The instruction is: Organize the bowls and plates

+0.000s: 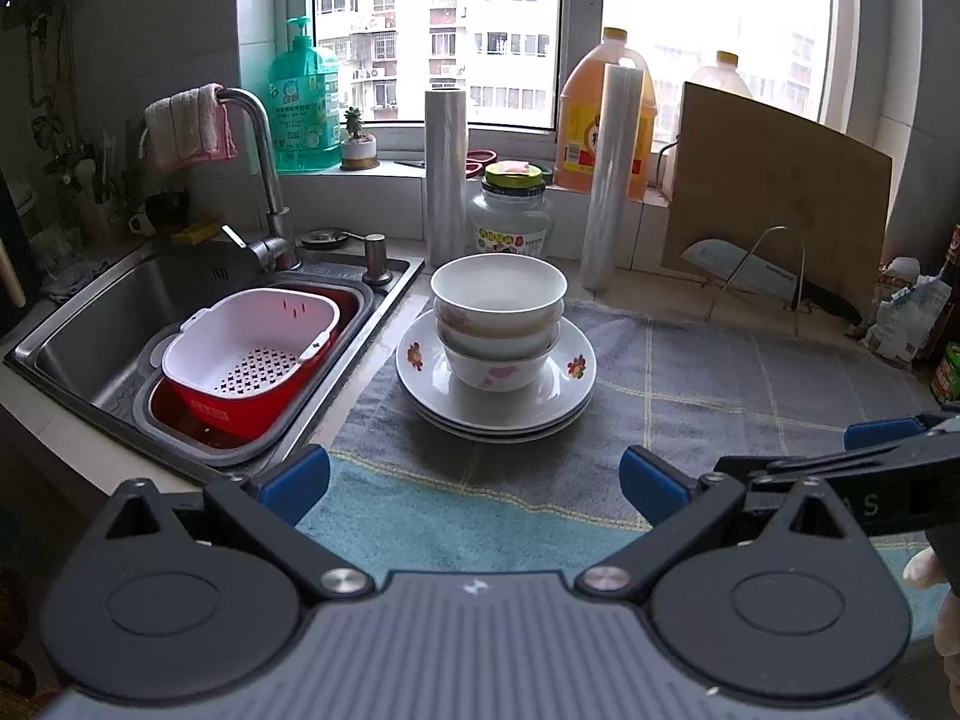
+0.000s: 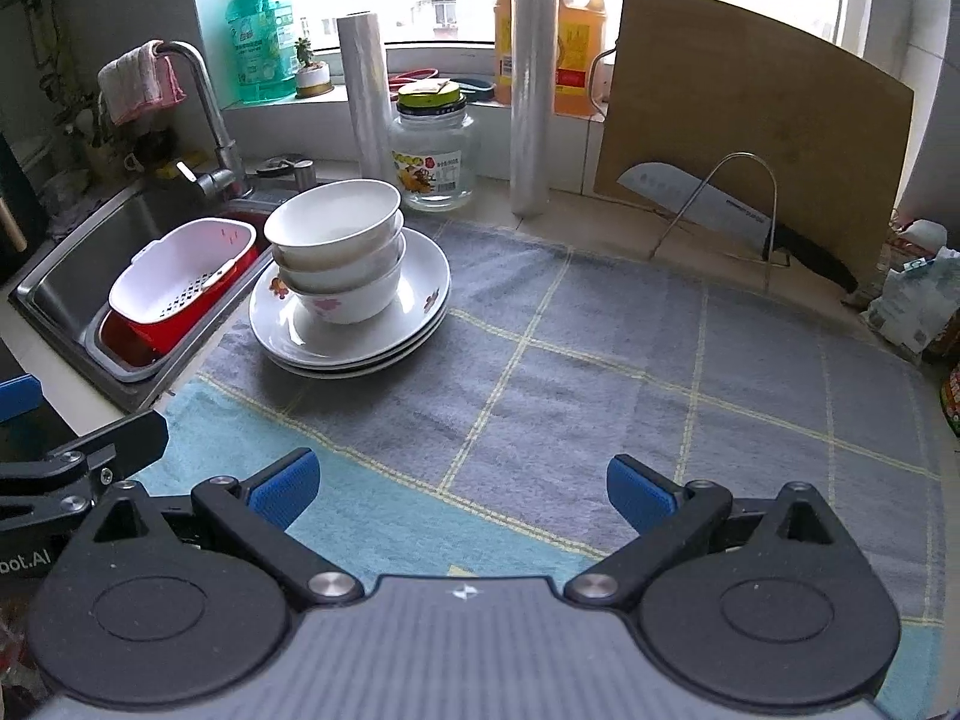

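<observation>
While both grippers, left (image 1: 474,474) and right (image 2: 459,483), hover wide and empty, three bowls (image 1: 498,324) sit nested on stacked plates (image 1: 558,402). Sink (image 1: 90,324) lies just left; jar (image 1: 510,216) and rolls (image 1: 445,174) stand behind.

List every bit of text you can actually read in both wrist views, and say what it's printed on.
"bot.AI": partial lettering, cut by the frame edge, on the left gripper's body, seen in the right wrist view.
"A S": faint letters on the right gripper's body, seen in the left wrist view.
Glass jar label, green soap bottle, orange oil jug, knife blade print: too small or blurred to read.
</observation>
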### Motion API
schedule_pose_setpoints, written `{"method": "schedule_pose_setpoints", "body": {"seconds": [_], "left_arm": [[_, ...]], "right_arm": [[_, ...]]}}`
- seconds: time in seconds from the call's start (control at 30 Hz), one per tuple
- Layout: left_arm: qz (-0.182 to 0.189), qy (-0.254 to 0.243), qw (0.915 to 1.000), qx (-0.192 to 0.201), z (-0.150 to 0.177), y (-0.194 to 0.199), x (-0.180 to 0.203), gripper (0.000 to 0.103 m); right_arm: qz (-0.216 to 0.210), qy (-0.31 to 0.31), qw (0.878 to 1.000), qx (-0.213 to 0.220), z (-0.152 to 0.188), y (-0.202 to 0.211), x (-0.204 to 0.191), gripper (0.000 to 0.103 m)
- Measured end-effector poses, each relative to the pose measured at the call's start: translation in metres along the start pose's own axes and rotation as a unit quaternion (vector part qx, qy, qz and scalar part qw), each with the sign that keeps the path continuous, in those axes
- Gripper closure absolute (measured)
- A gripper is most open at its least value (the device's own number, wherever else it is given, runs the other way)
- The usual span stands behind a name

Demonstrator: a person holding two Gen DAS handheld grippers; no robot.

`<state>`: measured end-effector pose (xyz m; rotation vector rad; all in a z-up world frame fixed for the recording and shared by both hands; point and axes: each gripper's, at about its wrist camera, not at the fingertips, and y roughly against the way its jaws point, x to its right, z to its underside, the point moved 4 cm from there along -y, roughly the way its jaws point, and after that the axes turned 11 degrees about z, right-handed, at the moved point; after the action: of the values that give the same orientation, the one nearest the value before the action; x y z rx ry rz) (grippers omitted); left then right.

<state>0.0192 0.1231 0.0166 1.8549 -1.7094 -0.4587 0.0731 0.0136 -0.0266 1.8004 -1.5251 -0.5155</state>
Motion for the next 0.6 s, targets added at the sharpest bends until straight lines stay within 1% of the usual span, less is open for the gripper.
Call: {"method": "schedule_pose_setpoints", "body": {"seconds": [0.6], "left_arm": [[-0.005, -0.007, 1.0000, 0.000, -0.0026, 0.0036, 0.0010, 0.001]], "right_arm": [[0.009, -0.003, 1.000, 0.001, -0.0014, 0.0026, -0.0007, 0.000]]}}
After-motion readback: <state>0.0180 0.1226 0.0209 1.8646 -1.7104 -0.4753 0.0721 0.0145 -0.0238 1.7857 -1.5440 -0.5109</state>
